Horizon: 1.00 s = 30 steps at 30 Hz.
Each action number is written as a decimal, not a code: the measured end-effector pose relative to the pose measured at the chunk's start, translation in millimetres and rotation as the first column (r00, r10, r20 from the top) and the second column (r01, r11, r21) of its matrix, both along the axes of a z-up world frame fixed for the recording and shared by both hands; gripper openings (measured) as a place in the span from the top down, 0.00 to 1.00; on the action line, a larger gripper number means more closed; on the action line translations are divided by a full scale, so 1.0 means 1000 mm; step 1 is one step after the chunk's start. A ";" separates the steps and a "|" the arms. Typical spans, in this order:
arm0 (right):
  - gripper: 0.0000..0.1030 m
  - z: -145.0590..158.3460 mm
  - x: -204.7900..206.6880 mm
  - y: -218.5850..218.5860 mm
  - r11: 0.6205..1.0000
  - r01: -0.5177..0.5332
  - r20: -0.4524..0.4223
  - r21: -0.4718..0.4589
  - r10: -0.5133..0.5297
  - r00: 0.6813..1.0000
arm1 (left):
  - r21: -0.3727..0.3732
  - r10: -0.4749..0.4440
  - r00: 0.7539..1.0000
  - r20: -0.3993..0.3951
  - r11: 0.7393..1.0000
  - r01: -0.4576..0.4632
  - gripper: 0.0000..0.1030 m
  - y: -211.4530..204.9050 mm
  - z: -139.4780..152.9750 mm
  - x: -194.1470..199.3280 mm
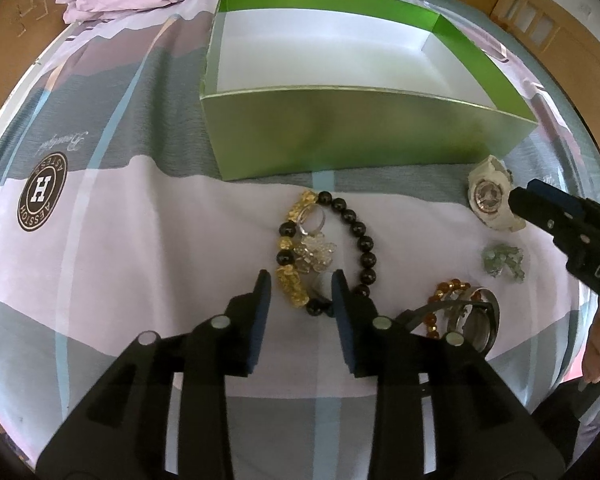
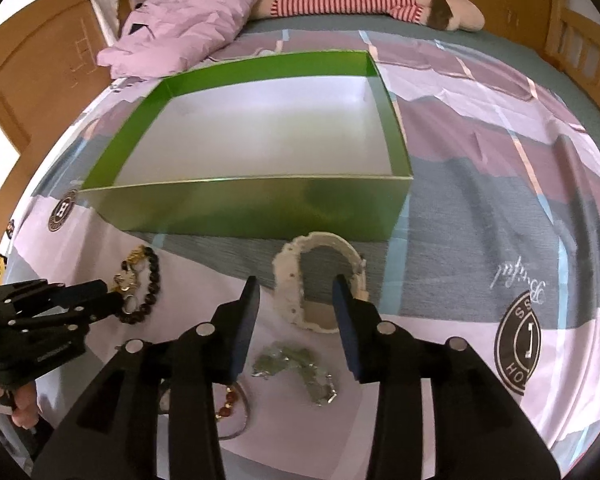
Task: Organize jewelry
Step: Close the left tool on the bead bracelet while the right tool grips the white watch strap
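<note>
jewelry spread before an open green box on a patchwork bed

a bed covered in a lilac, grey and plum patchwork sheet (image 1: pixel 120 208) fills both views, with a crumpled lilac quilt (image 2: pixel 188 12) at its far end. the landmark is the shallow green cardboard box with a white floor (image 1: pixel 364 140), open-topped, its long axis running left to right across the bed; nothing lies inside it.

just in front of the box's near wall lies a bracelet of black round beads and gold charms (image 1: pixel 360 240), laid as a loop with a clear crystal cluster and a silver ring inside it. the left gripper (image 1: pixel 302 280) hangs over the loop's near edge, fingers spread and holding nothing.

off the box's right near corner rests a white chunky wristwatch (image 2: pixel 320 280), strap curled into a ring. the right gripper (image 2: pixel 296 284) straddles its strap, jaws apart, not clamped.

nearer than the watch lie a pale green stone-chip bracelet (image 2: pixel 296 368) and an amber bead bracelet (image 1: pixel 446 292).
</note>
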State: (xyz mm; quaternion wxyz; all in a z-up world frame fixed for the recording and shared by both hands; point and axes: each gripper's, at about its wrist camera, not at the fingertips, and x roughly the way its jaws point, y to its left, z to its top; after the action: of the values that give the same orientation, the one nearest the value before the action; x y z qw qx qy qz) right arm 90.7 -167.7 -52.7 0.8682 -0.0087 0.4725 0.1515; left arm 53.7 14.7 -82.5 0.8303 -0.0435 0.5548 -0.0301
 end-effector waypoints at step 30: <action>0.99 0.014 -0.003 -0.010 0.999 0.002 0.052 0.035 -0.004 0.999 | 0.006 0.123 0.989 0.081 0.992 -0.124 0.90 0.044 0.029 -0.002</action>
State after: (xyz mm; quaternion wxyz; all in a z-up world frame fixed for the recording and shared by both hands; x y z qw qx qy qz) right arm 87.7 -177.4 -38.6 0.8804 0.0032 0.4470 0.1581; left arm 52.1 58.9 -53.0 0.8524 -0.0717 0.5174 0.0226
